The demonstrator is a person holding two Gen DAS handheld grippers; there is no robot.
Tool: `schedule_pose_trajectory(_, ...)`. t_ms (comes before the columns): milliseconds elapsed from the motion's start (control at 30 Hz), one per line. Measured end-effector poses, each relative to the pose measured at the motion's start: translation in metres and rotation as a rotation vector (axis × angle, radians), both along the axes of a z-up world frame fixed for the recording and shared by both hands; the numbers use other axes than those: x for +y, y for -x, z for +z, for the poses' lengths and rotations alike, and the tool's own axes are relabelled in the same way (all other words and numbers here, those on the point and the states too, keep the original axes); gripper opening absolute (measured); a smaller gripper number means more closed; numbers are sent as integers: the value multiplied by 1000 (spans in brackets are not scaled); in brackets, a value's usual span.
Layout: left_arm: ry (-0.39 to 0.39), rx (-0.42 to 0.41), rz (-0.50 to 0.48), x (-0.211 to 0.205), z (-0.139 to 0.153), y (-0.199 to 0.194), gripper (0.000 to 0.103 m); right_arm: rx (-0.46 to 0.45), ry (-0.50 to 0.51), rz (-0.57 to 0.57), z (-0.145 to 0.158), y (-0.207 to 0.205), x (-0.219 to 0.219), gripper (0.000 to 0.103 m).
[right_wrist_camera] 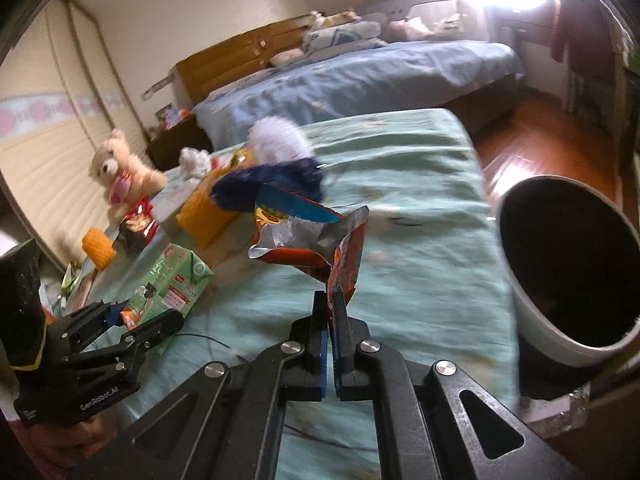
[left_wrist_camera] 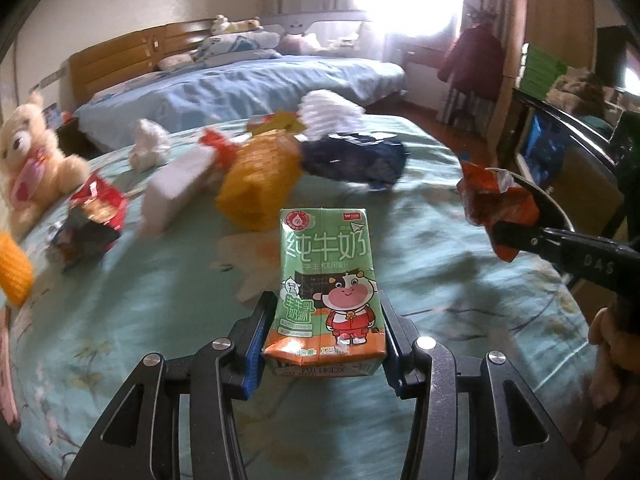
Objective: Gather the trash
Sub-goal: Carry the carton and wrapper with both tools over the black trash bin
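Note:
My left gripper (left_wrist_camera: pixel 326 312) is shut on a green milk carton (left_wrist_camera: pixel 326 280) with a cartoon cow, held above the green bedspread; the carton also shows in the right wrist view (right_wrist_camera: pixel 170 284). My right gripper (right_wrist_camera: pixel 330 300) is shut on an opened red snack wrapper (right_wrist_camera: pixel 308 236) with a silver inside, held above the bed; the wrapper also shows at the right of the left wrist view (left_wrist_camera: pixel 496 200). A white bin with a dark inside (right_wrist_camera: pixel 568 268) stands to the right, beside the bed.
On the bed lie a yellow bag (left_wrist_camera: pixel 260 176), a white tissue pack (left_wrist_camera: pixel 176 188), a red snack packet (left_wrist_camera: pixel 96 216), dark blue cloth (left_wrist_camera: pixel 356 156), crumpled white paper (left_wrist_camera: pixel 148 144) and a teddy bear (left_wrist_camera: pixel 32 160). A second bed with blue sheets (left_wrist_camera: pixel 240 84) stands behind.

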State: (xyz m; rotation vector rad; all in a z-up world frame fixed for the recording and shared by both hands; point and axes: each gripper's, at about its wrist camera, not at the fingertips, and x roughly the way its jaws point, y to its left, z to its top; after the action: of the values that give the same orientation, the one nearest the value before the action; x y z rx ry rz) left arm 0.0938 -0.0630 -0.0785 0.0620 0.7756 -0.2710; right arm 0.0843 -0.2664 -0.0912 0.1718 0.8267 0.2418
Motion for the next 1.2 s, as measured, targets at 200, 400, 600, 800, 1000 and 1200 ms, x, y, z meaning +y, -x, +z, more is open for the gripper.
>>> schedule_pose_trajectory(200, -3, -17, -80, -31, 8, -5, 46, -22, 4, -88, 10, 14, -40, 1)
schedule_pose_trajectory(400, -2, -26, -150, -62, 13, -11, 46, -20, 15, -163, 13, 25, -75, 1)
schedule_pose_trajectory(600, -16, -41, -216, -94, 18, -19, 46, -17, 14, -227, 12, 33, -110, 1)
schedule_pose_trajectory(800, -25, -47, -263, -118, 19, -33, 46, -9, 19, -265, 11, 34, -136, 1)
schedule_pose_trajectory(1000, -34, -53, -297, -139, 17, -48, 46, 22, 19, -286, 5, 24, -156, 1)
schedule_pose_trajectory(1200, -21, -27, -301, -150, 14, -70, 46, 39, 8, -300, 0, 17, -171, 1)
